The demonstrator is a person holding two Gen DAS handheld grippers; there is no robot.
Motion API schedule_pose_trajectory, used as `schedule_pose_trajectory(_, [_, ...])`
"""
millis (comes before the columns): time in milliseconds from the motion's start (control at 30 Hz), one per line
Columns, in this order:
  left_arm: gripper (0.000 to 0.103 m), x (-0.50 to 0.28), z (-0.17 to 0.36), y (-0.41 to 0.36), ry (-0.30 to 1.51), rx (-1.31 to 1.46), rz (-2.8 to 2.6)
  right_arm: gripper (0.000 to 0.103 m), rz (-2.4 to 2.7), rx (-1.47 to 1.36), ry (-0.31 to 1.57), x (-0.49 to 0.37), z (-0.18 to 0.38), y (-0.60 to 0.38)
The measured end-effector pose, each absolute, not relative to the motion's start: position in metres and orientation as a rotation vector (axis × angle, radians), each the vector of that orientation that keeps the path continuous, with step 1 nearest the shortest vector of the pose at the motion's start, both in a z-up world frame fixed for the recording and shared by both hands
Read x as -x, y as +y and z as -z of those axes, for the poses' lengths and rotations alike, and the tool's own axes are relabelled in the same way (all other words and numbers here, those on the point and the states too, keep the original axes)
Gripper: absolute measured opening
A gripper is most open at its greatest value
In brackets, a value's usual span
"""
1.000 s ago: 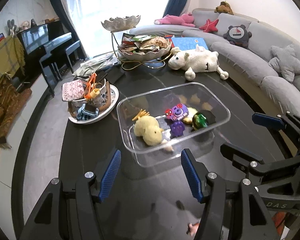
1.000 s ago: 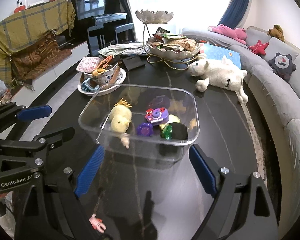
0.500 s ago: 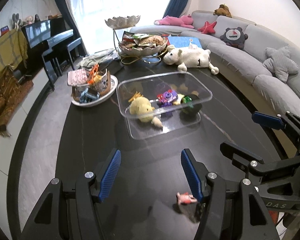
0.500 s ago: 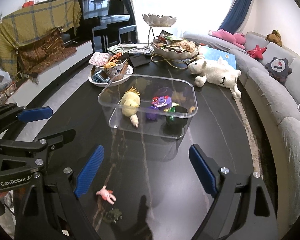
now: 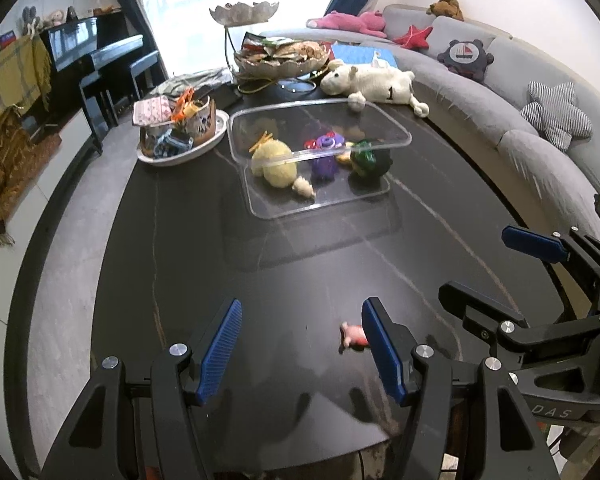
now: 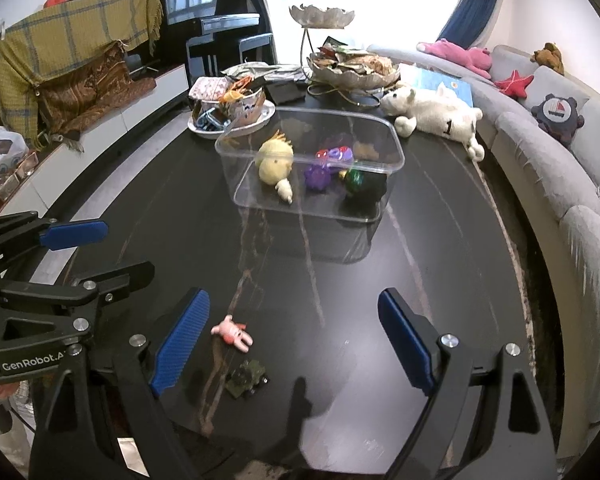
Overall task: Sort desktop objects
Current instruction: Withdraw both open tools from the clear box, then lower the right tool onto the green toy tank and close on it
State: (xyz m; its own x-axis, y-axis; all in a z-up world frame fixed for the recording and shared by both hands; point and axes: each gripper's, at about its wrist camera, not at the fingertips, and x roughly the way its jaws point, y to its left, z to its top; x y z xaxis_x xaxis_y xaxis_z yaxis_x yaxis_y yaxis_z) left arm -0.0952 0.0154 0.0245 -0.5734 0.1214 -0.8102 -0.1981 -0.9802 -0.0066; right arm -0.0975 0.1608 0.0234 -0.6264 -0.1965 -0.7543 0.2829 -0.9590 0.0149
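Hovering over the near end of the dark table (image 6: pixel 440 216), both claws are spread with nothing between the pads. Left claw (image 5: pixel 300 344) sits at the bottom of its frame; a small pink figure (image 5: pixel 354 334) lies on the table just beside its right pad. In the right wrist view, the right claw (image 6: pixel 296 338) frames the same pink figure (image 6: pixel 233 332) at lower left, close to its left pad, with a small dark green toy vehicle (image 6: pixel 246 378) just below it. Clear plastic bin (image 6: pixel 392 148) stands at frame centre, well apart from both claws, holding a yellow plush (image 6: pixel 275 159), purple toys (image 6: pixel 318 176) and a dark green piece (image 6: pixel 356 180). White plush sheep (image 6: pixel 436 116) lies upper right beyond the bin.
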Motion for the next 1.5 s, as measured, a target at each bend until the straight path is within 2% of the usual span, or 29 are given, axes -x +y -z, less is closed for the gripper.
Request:
schedule_pose_trajectory(633, [0.059,0.074,0.019,0.01,0.137,1.491,-2.581,0.076,2.533,-1.334,0.064,0.071,0.023,0.153])
schedule_pose_trajectory(1300, [0.059,0.079,0.057,0.007,0.154,1.601,-2.537,0.074,2.449,-1.458,0.002,0.079,0.066,0.15])
schedule_pose_trajectory(1500, [0.059,0.083,0.064,0.005,0.174,1.62,-2.542,0.067,2.413,-1.472,-0.012,0.084,0.075,0.146])
